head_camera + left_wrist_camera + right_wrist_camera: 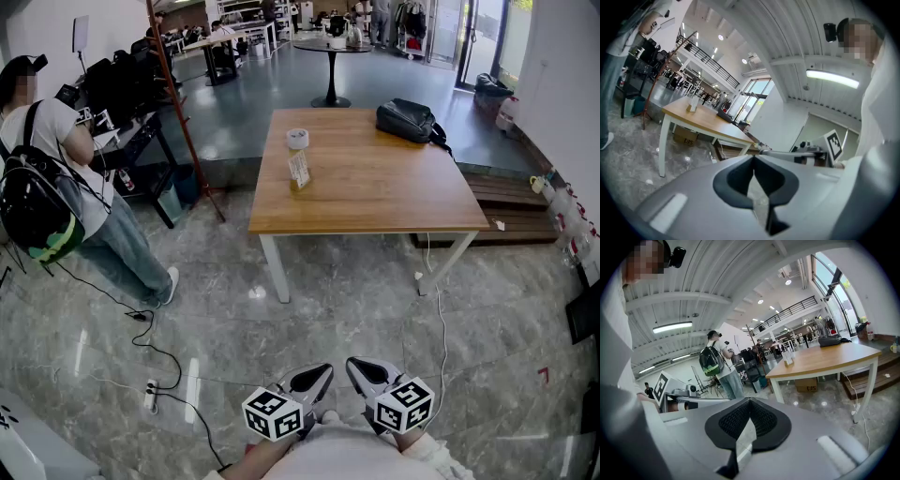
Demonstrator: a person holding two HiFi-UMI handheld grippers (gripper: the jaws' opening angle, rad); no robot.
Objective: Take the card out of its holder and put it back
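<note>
A card in a clear upright holder (299,170) stands on the wooden table (375,187) near its left edge, far from me. The holder also shows small on the table as the card holder (692,105) in the left gripper view and the card holder (788,358) in the right gripper view. Both grippers hang close to my body at the bottom of the head view, well short of the table. My left gripper (325,370) is shut with nothing in it, and so is my right gripper (353,364). Their pads meet at the tips in both gripper views.
A roll of tape (297,138) and a black bag (408,119) lie on the table. A person with a backpack (37,211) stands at the left. Cables and a power strip (150,396) lie on the marble floor. A low wooden step (516,211) is beside the table at the right.
</note>
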